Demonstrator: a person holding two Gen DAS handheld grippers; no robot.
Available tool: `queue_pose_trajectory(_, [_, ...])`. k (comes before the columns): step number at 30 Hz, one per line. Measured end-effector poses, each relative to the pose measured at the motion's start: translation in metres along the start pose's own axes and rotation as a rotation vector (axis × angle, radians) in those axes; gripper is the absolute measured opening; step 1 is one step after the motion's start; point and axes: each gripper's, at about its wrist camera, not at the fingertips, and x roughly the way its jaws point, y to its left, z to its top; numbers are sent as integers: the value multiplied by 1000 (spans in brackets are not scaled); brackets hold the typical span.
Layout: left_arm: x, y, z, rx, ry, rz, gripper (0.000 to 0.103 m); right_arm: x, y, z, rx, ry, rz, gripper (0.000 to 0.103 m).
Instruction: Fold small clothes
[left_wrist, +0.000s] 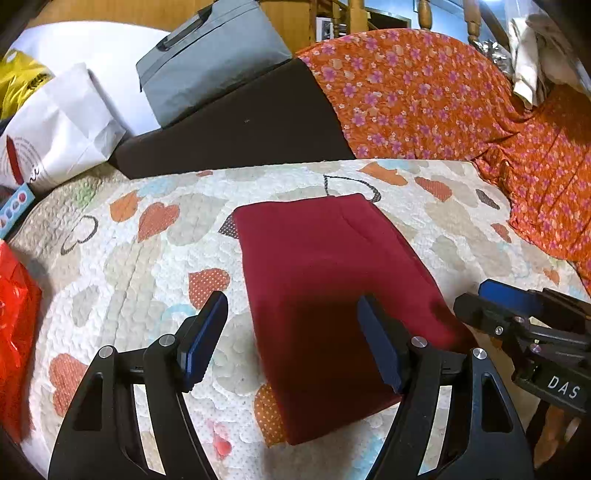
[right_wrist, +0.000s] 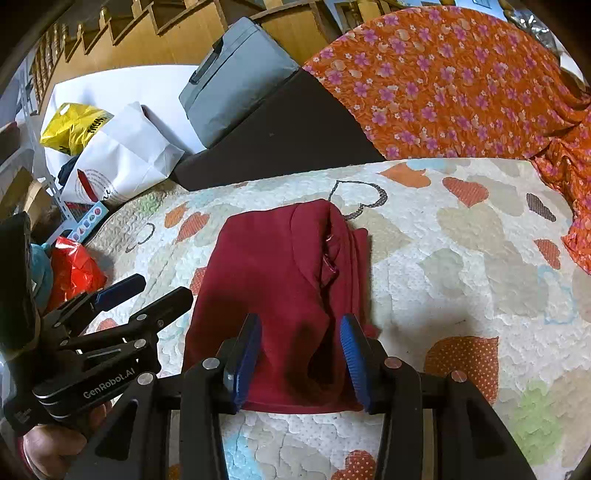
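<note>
1. The dark red garment (left_wrist: 332, 295) lies folded into a neat oblong on the heart-patterned quilt (left_wrist: 129, 258), its long side running away from both grippers.
2. The left gripper (left_wrist: 291, 339) hangs over the near left part of the garment with its blue pads spread wide. One pad sits over bare quilt to the left of the cloth and the other over the red fabric, and nothing is caught between them.
3. The right gripper (right_wrist: 303, 354) is at the near end of the garment (right_wrist: 280, 288), its fingers apart. The near edge of the cloth lies between the two blue pads, though I cannot tell whether they touch it.
4. From the right wrist view the folded layers show along the garment's right side, with a small pink loop among them.
5. The two grippers are close, side by side, left one toward the garment's left edge.
6. Beyond the quilt are an orange flowered cloth (left_wrist: 443, 92), a grey case (left_wrist: 210, 59) on a dark block, and a white paper bag (left_wrist: 62, 125).
</note>
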Motion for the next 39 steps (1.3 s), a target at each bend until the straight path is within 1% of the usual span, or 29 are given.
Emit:
queue_pose_trajectory(3, [2,0,-1,-2,15,10,73,1,4,0,-12,3,-4,43])
queue_pose_trajectory(12, [0,-3,2,1,6,6,73,3,5,-3,-2,6,-7,43])
queue_pose_trajectory(16, [2,-1,3,7,18,47,73,4,1,-3,10,10,-5,43])
queue_pose_trajectory(19, [4,1,3,-6,32,44,73,5,1,-3,11,14,0,43])
queue_pose_trajectory(24, [6,1,2,-2,44,72,73,6,1,-4,5,17,1,43])
queue_pose_trajectory(29, [6,1,2,-2,50,53,73,9,6,-6,-10,17,-5,44])
queue_pose_trajectory(39, [8,4,3,-11,56,65,73,11,6,-7,-3,26,-4,44])
